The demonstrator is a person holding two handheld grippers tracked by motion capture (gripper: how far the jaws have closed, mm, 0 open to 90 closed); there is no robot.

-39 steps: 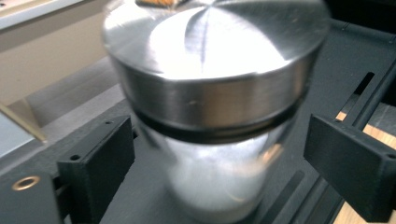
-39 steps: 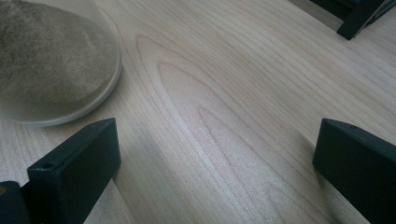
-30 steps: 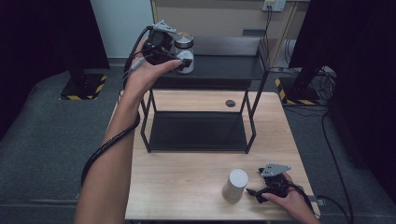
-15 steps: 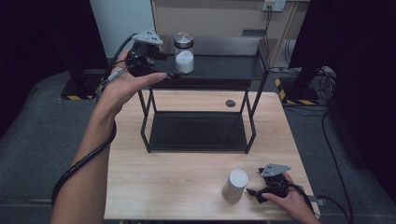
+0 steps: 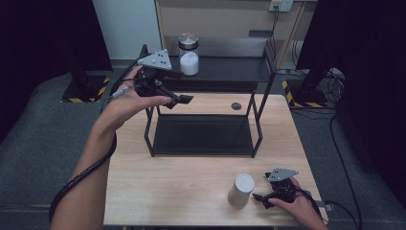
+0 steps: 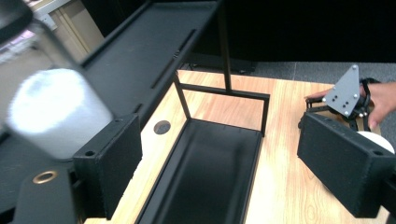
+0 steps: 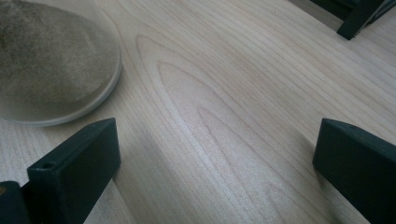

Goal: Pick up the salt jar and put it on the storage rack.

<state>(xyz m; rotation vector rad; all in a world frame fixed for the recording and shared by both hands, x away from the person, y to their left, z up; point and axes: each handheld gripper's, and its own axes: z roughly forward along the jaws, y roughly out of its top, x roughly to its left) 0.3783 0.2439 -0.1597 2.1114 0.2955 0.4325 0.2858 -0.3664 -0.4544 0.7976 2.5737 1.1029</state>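
Observation:
A glass jar (image 5: 189, 55) with white contents and a dark lid stands on the top shelf of a black metal rack (image 5: 225, 73). My left gripper (image 5: 178, 100) hangs in the air at the rack's front left corner, apart from the jar. Its jaws have just been opening, with nothing between them. From the left gripper view (image 6: 224, 163) the jar (image 6: 51, 112) is blurred at the left. A pale grey cylinder (image 5: 241, 190) stands at the table's front right. My right gripper (image 5: 261, 199) rests open on the table beside it, with only bare wood between its jaws (image 7: 219, 158).
The rack's dark lower tray (image 5: 201, 134) covers the middle of the wooden table (image 5: 167, 191). A small dark round disc (image 5: 236, 106) sits in the table under the rack's back. Dark curtains and floor cables surround the table.
My left gripper has drawn away from the jar on the top shelf, moving left and then down toward the table's near side. The jar stays on the shelf. The right hand has not moved.

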